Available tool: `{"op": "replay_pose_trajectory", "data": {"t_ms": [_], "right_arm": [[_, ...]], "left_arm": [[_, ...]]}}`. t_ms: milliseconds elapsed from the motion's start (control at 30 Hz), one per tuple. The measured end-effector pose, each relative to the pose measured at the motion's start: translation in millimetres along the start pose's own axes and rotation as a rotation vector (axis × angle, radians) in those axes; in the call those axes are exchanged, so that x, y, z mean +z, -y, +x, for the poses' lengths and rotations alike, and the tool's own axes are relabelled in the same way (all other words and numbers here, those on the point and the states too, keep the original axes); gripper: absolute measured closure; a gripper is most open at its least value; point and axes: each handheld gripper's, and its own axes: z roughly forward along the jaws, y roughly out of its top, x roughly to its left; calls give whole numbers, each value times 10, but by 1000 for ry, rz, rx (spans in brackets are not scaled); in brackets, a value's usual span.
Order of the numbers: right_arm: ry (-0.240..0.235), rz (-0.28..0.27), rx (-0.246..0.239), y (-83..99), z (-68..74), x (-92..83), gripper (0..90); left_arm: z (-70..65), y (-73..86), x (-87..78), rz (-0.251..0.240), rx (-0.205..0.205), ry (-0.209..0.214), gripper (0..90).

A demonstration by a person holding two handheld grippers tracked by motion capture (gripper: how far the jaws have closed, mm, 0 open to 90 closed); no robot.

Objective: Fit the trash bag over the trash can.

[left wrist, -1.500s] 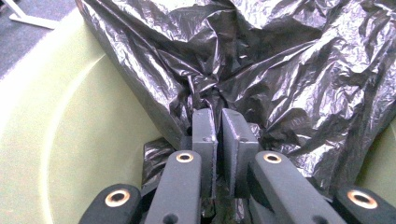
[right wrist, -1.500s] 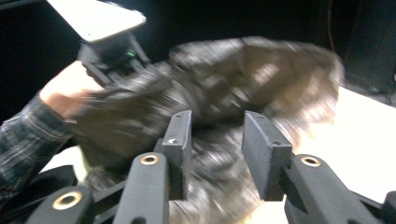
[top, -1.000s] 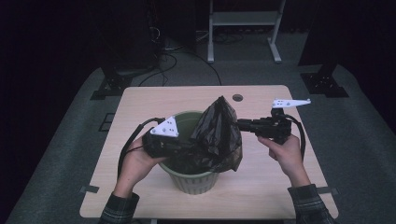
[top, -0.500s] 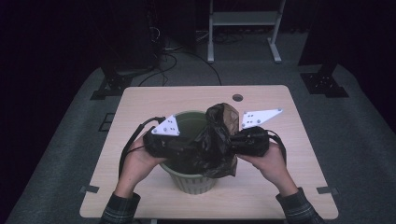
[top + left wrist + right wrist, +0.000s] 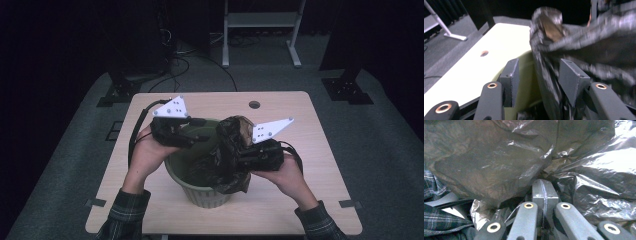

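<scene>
Right claw clamps the black bag over the green bin – left claw has just been opening, half-wide, film between; no legible markings.

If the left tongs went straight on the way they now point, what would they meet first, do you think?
Most likely the black plastic bag: it already hangs between the left tongs' open jaws, against the right one, and fills the way ahead. Depth there is blurred.

The black bag hides the right gripper's fingers and the bin's inside.
</scene>
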Motion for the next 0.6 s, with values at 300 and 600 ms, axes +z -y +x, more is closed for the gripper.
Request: {"op": "replay_pose_trajectory", "data": {"t_ms": [300,600], "right_arm": [[-10,9,-3,2,-22,28,900],[-24,18,0,8,-48,60,900]], "left_arm": [[244,-335,197,-27,-16,53,500],[310,-523,574,-9,-6,129,501]]}}
